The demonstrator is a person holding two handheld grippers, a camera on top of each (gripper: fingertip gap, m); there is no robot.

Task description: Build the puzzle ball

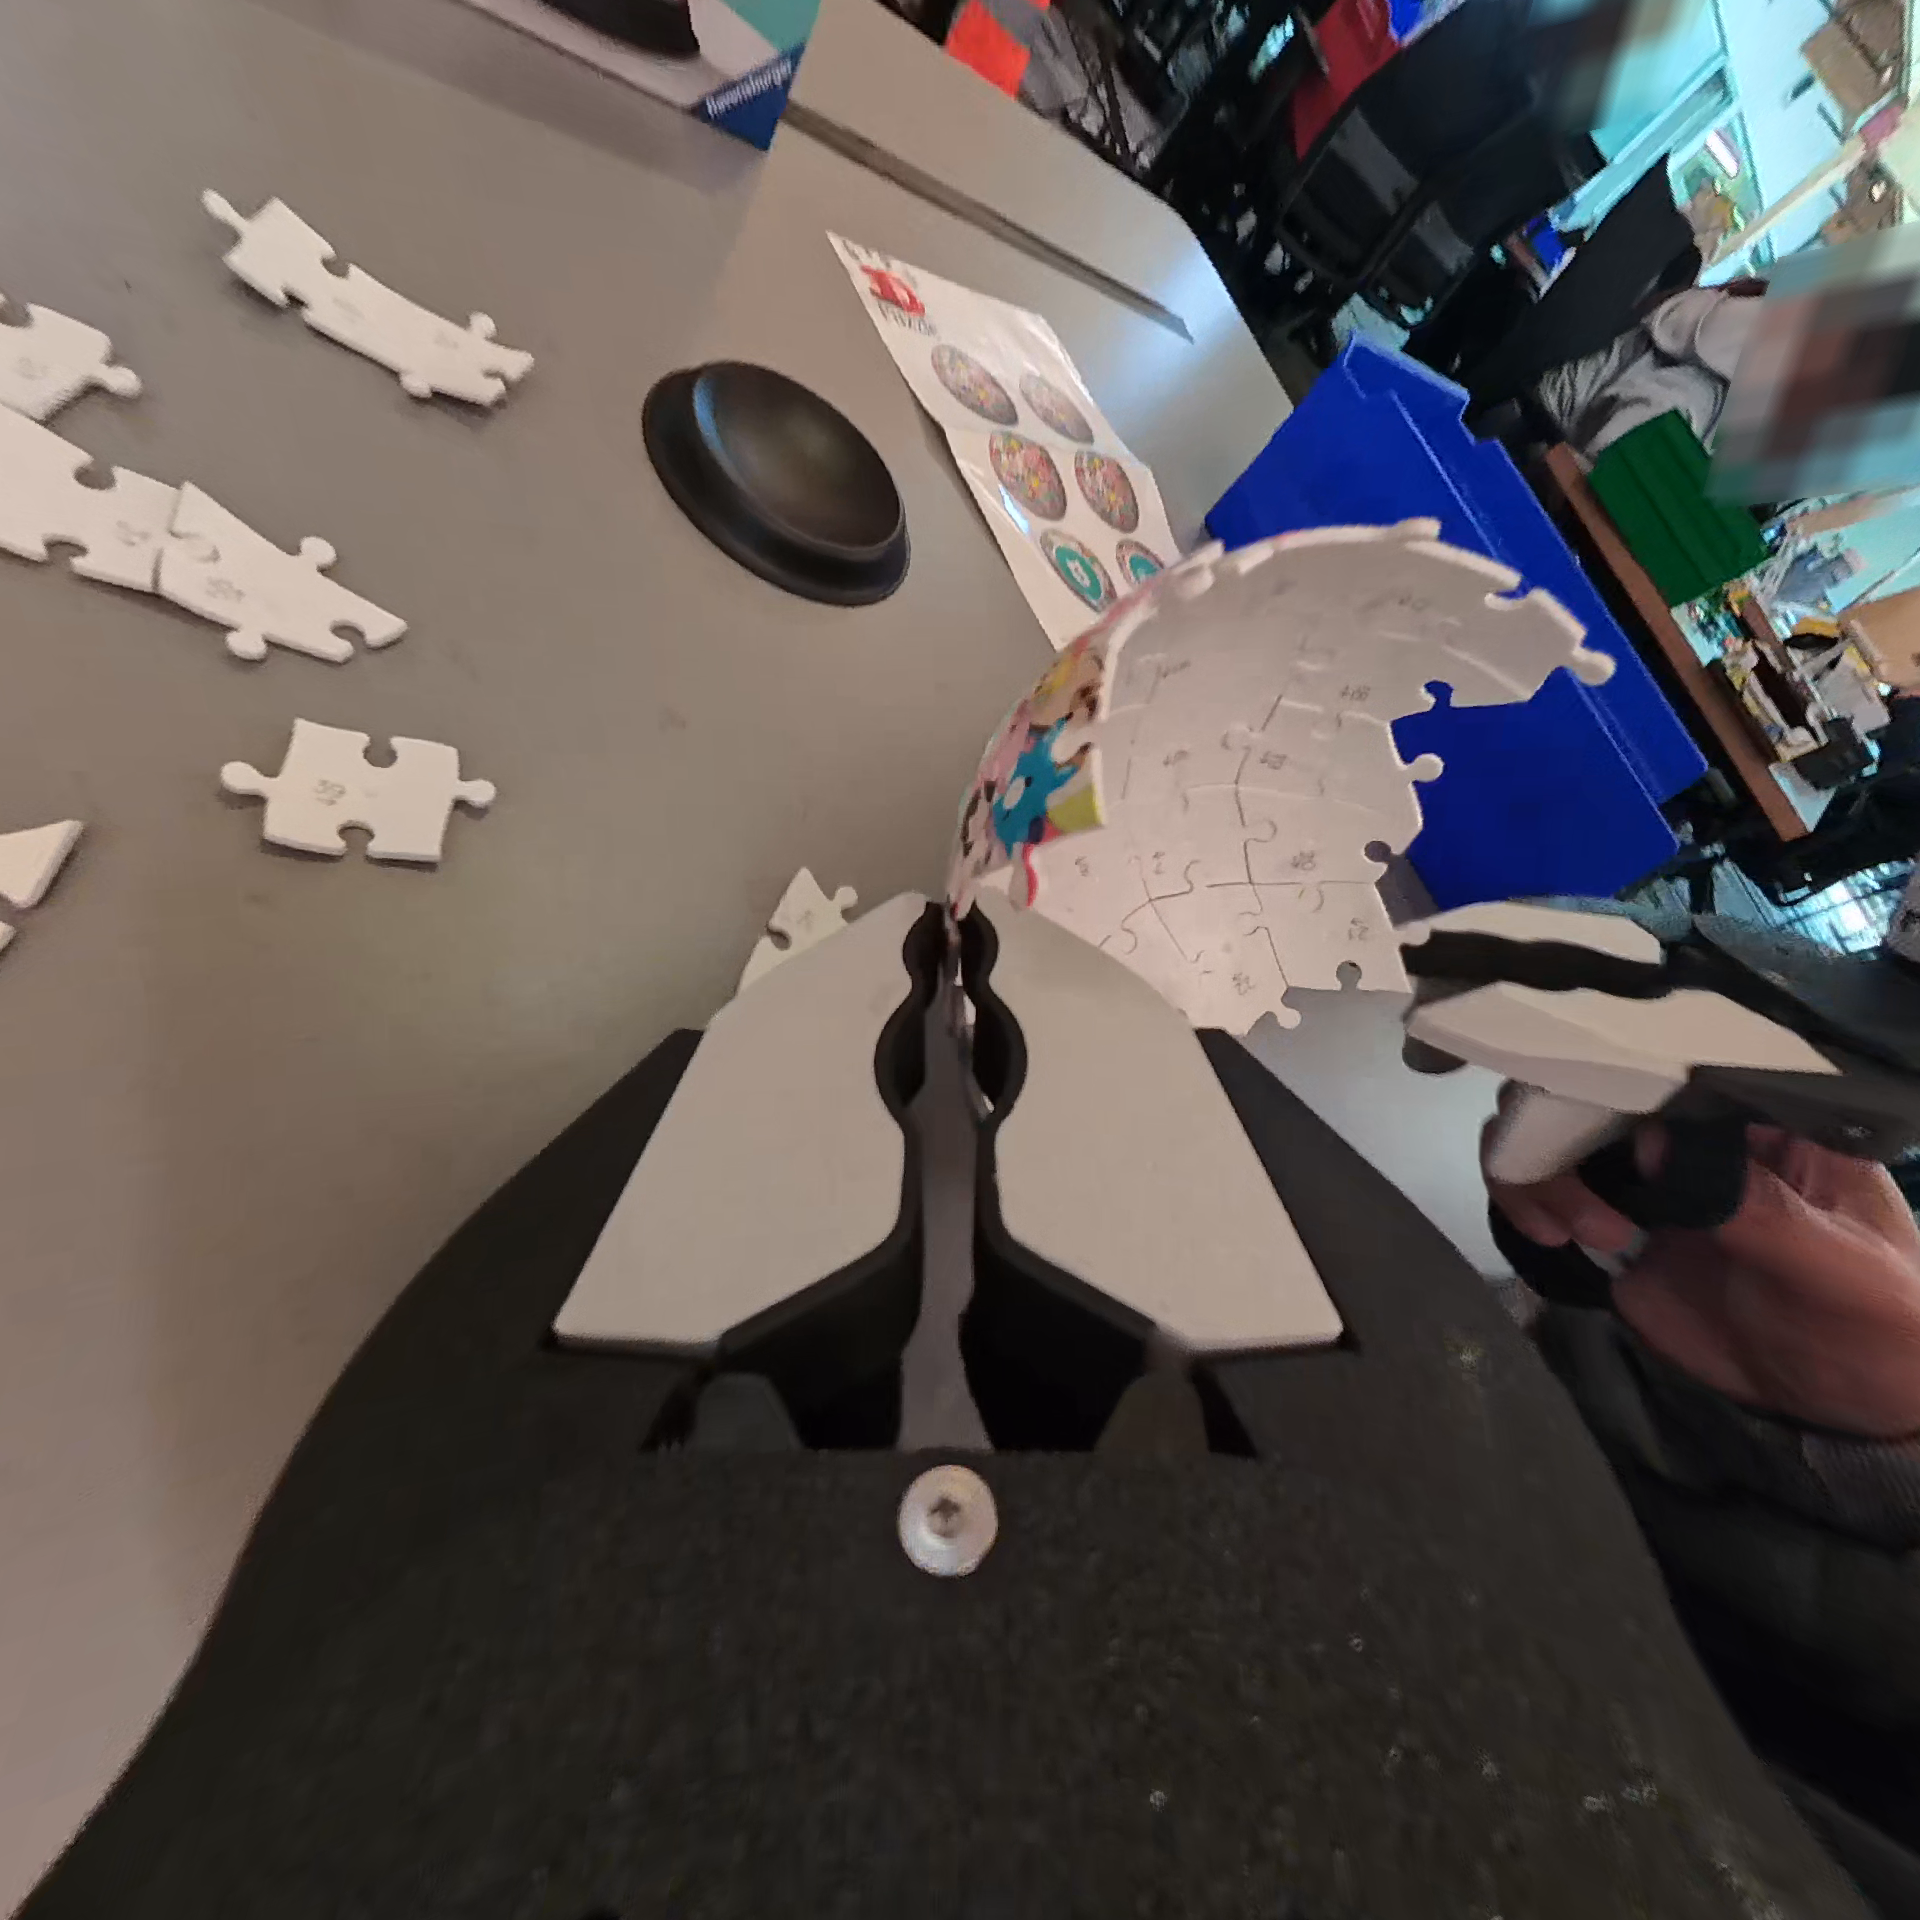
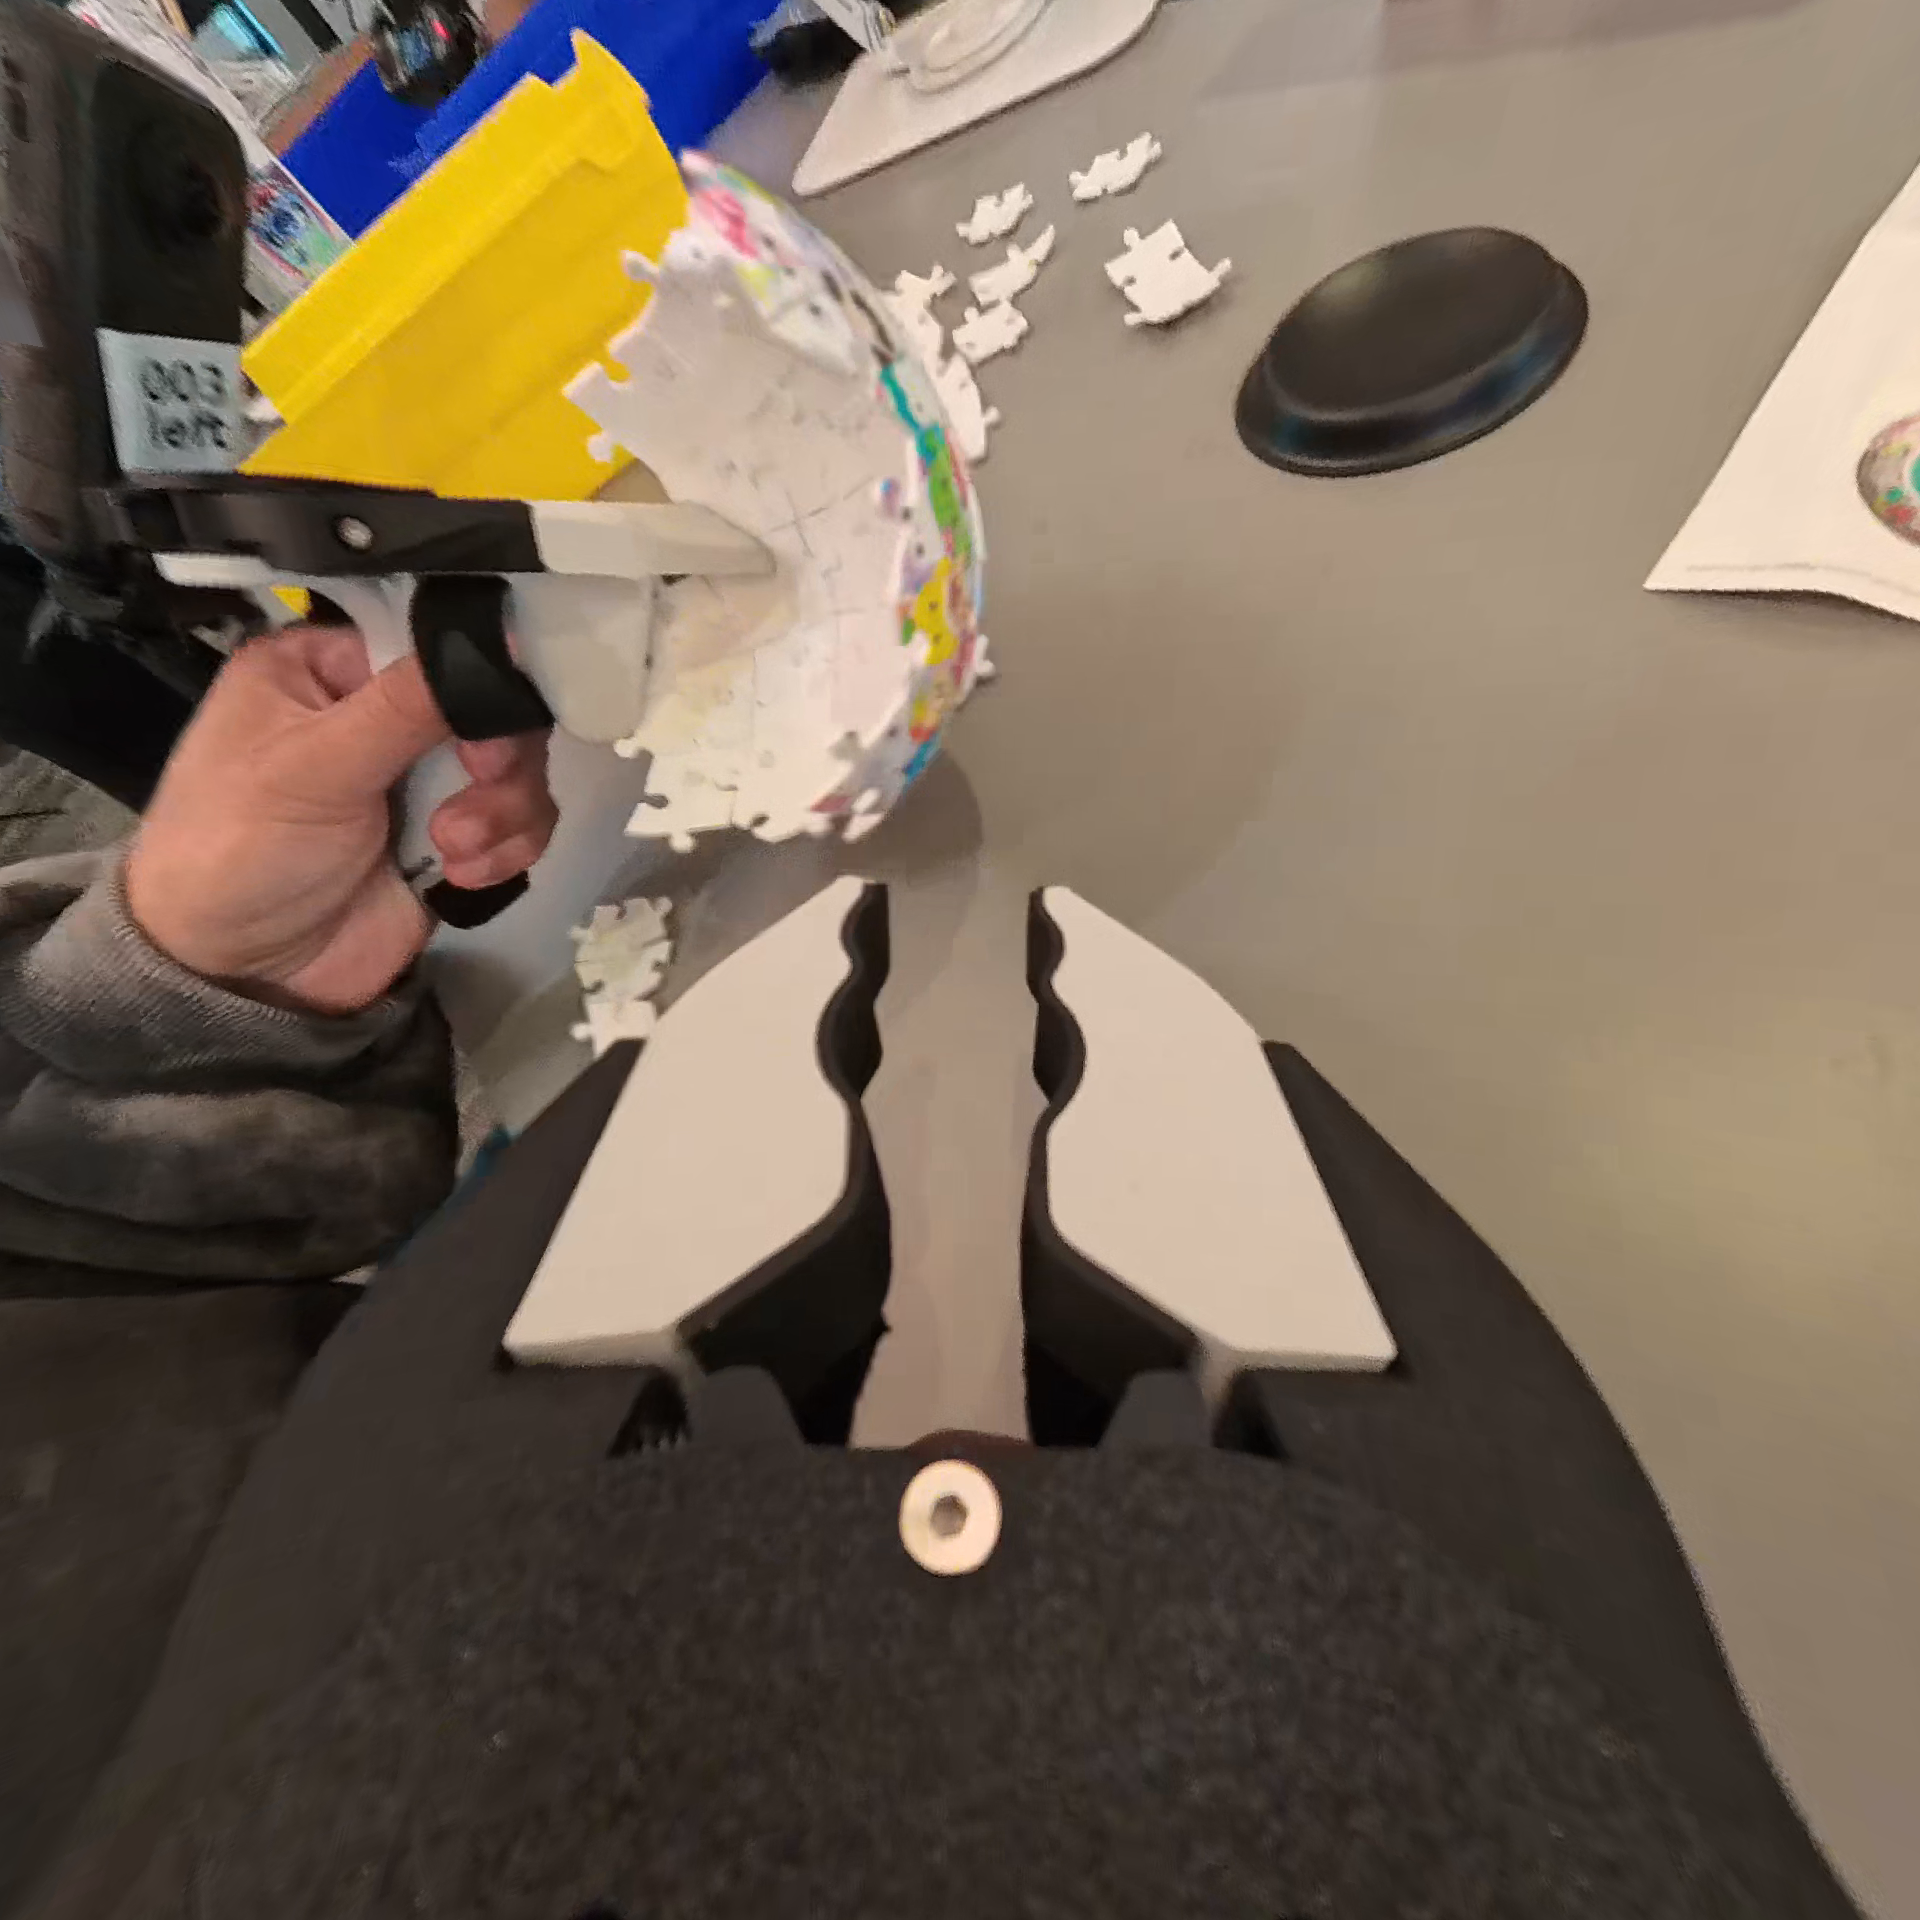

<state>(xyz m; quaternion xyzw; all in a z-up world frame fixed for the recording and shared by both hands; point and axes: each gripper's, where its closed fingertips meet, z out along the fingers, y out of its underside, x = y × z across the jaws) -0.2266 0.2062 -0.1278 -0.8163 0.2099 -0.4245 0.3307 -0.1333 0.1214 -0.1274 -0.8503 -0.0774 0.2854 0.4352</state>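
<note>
Left wrist view shows the left gripper (image 1: 961,935) clamped on the rim of the half-built puzzle ball (image 1: 1236,790), held above the table (image 1: 582,665), while the right gripper (image 2: 956,914) hangs open and empty (fetch a loose piece (image 1: 358,792), keeping the shell steady).

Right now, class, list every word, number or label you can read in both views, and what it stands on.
I do not copy writing out; here is where it stands.
White lettering: blue box.
Red logo: leaflet.
Small printed numbers: loose pieces.
Printed numbers: inside the partly built ball.
Dark characters: sticker on the left tool.
</note>
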